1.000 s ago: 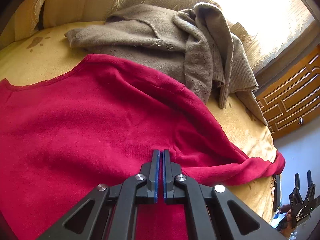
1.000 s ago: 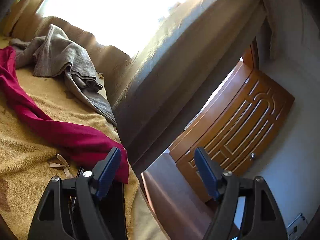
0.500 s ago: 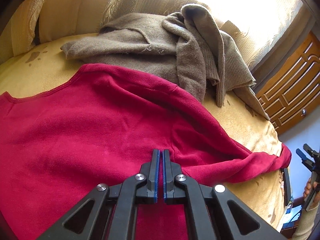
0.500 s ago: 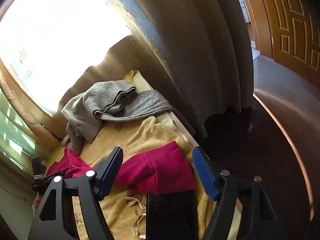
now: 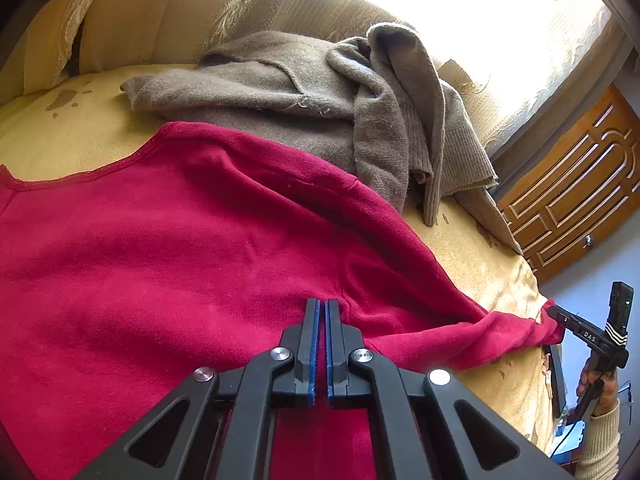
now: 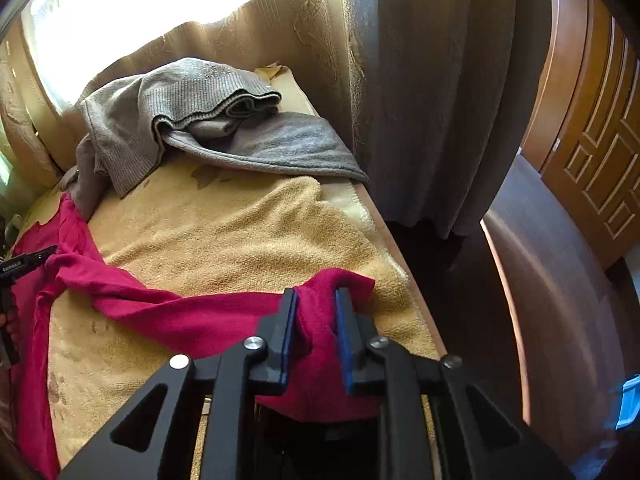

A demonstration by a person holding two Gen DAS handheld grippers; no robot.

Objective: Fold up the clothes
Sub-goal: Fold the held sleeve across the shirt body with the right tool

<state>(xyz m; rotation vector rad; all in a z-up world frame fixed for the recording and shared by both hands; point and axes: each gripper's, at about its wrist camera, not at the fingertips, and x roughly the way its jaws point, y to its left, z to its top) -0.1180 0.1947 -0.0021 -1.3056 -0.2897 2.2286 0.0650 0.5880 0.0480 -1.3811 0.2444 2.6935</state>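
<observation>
Fingers: left gripper (image 5: 321,308) pinched shut on the red sweater (image 5: 168,248); right gripper (image 6: 316,300) has just been closing, its pads now clamping the sweater's sleeve end (image 6: 320,336).

Surface is a yellow towel-covered bed (image 6: 224,232); patterned curtain (image 5: 248,4) behind, grey-brown cardigan (image 5: 312,92) heaped beyond, wooden door (image 6: 600,152) at right. Sweater lies spread flat, sleeve stretched out to the bed's right edge, somewhat rumpled.

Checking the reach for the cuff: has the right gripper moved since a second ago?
Yes. The right gripper swung from the wooden door towards the bed; its jaws have just been closing on the red sleeve.
</observation>
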